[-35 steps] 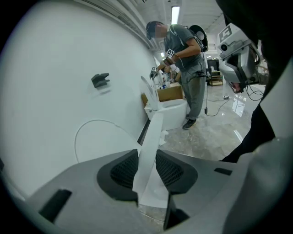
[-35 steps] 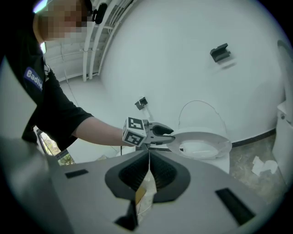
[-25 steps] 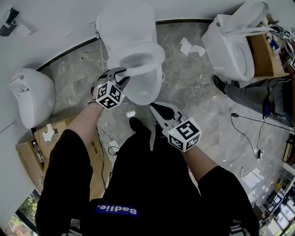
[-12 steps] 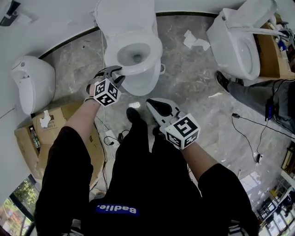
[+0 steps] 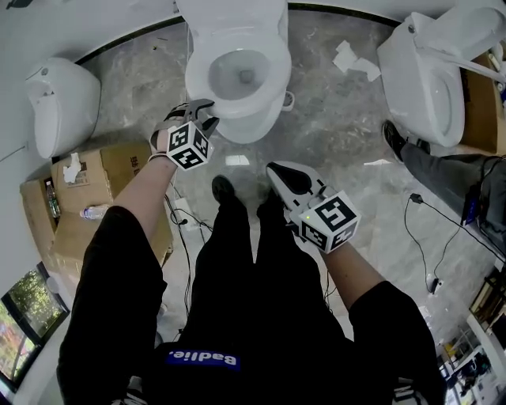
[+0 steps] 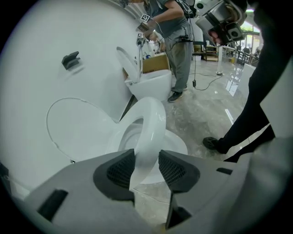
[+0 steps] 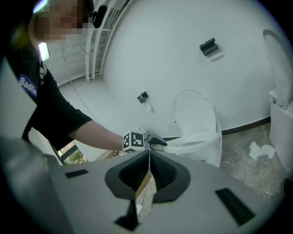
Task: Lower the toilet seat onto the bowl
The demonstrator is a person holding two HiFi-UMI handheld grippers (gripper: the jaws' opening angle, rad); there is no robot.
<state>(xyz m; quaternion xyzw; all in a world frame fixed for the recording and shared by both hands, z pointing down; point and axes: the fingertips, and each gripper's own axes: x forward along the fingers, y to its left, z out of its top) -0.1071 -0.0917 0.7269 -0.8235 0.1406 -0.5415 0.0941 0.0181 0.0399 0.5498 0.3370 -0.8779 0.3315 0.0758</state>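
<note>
The white toilet stands ahead of me with its seat lying flat on the bowl and its lid upright against the wall. My left gripper is at the seat's front-left edge. In the left gripper view the seat rim runs between the jaws of the left gripper, which are opening, and a slim gap shows at the pads. My right gripper hangs in front of my legs, shut and empty; in the right gripper view the right gripper points at the seat.
A second toilet stands at the right, with another person's leg and shoe beside it. A white fixture and cardboard boxes sit at the left. Cables and paper scraps lie on the marble floor.
The seat has come down from a slight tilt to lie flat on the bowl, with the left gripper staying at its front-left rim. The right gripper has barely moved.
</note>
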